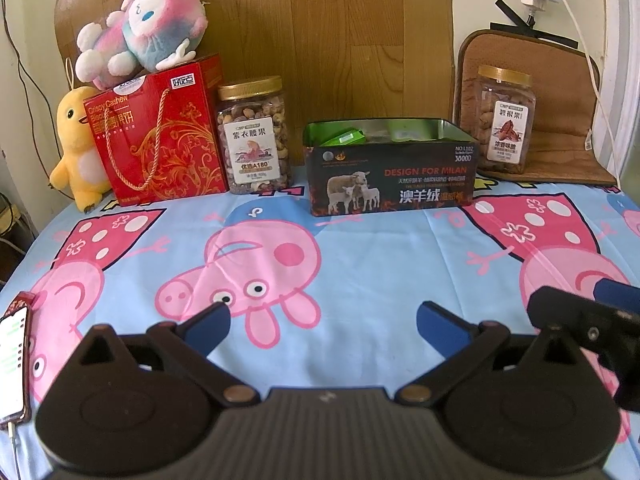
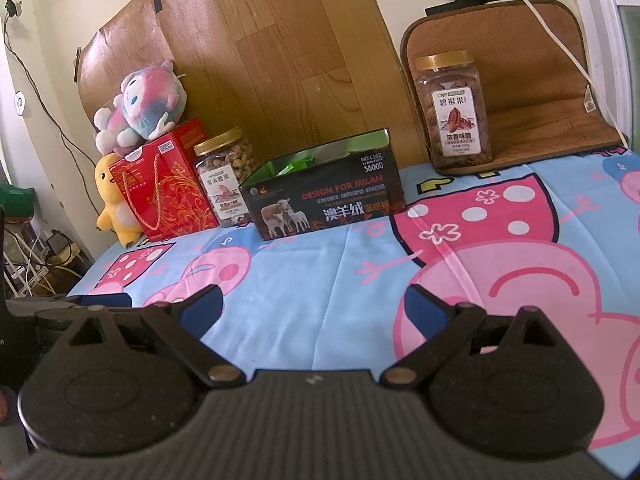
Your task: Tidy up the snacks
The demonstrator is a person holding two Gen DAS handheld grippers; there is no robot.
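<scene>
The open rectangular metal tin (image 1: 390, 176), glossy black with sheep printed on its front, sits on the cartoon-print cloth of the tabletop (image 1: 360, 264); green packets (image 1: 344, 137) lie inside. Left of the tin stands a round clear cashew jar (image 1: 254, 136); right of it, a squarish pecan jar (image 1: 505, 120). The left hand-held gripper (image 1: 324, 318) and the right hand-held gripper (image 2: 314, 306) are both spread, grasping nothing.

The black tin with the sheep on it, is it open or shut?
Open. The black tin has no lid on it, and green packets show inside over its rim.
</scene>
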